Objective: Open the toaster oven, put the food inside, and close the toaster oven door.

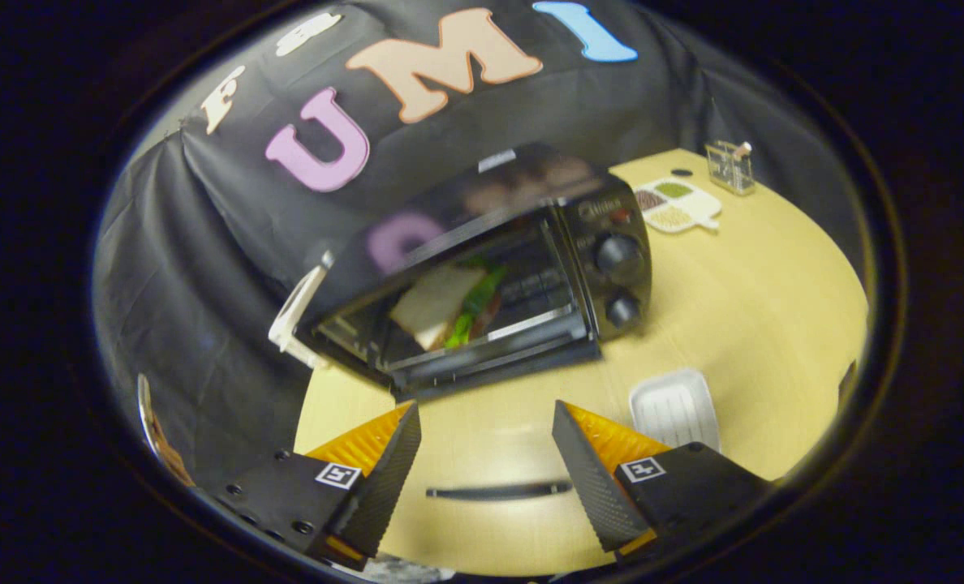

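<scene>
The gripper (486, 422) hangs above the wooden table (758, 324) with its 2 fingers (389, 474) spread wide apart and nothing between them; bare tabletop shows through the gap. Just below that gap, nearer than the fingertips, a thin dark strip (498, 490) lies flat on the wood. Just ahead of the right finger sits a small white ridged tray (675, 408), holding nothing. Beyond the fingertips, close ahead and a little toward the left finger, stands the black toaster oven (482, 268), seen tilted. Its door (498, 365) is dropped open toward the gripper, its edge near the fingertips but not touching them. Inside the oven's cavity, on the rack, lies the food: a sandwich (445, 304) of pale bread with green leaves showing along its edge. 2 round knobs (618, 253) sit one above the other on the oven's right-hand panel. Farther back on the table, well beyond the oven, are a white divided dish (677, 204) with 3 differently coloured fillings and, near the far edge, a small clear container (730, 167).
</scene>
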### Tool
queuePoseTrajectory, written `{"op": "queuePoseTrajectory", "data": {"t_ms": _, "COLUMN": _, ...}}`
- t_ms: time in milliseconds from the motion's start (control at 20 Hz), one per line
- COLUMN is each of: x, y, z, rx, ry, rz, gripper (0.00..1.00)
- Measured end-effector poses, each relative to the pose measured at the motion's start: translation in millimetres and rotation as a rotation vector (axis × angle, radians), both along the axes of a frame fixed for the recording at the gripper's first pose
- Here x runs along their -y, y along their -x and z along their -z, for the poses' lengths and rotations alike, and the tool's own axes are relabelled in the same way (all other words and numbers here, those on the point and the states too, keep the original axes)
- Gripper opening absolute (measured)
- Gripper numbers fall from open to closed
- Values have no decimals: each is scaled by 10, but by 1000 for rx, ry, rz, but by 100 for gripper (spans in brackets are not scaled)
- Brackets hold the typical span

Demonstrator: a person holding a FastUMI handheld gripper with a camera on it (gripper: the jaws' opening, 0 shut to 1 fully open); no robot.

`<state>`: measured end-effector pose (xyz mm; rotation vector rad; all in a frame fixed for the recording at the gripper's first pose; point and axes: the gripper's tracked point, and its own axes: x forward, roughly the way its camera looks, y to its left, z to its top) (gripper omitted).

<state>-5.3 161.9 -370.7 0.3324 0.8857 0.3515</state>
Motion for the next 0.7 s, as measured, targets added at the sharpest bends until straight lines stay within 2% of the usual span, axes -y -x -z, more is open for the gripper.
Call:
{"op": "queuePoseTrajectory", "data": {"t_ms": 150, "x": 116, "y": 423, "z": 152, "rx": -136, "ry": 7, "rz": -46, "gripper": 99}}
{"op": "queuePoseTrajectory", "data": {"t_ms": 300, "x": 197, "y": 697, "z": 315, "rx": -190, "ry": 56, "rz": -104, "gripper": 99}}
{"op": "queuePoseTrajectory", "data": {"t_ms": 450, "x": 261, "y": 811, "z": 510, "rx": -216, "ry": 134, "rz": -141, "gripper": 99}}
{"op": "queuePoseTrajectory", "data": {"t_ms": 700, "x": 265, "y": 777, "z": 689, "rx": -210, "ry": 190, "rz": -165, "gripper": 99}}
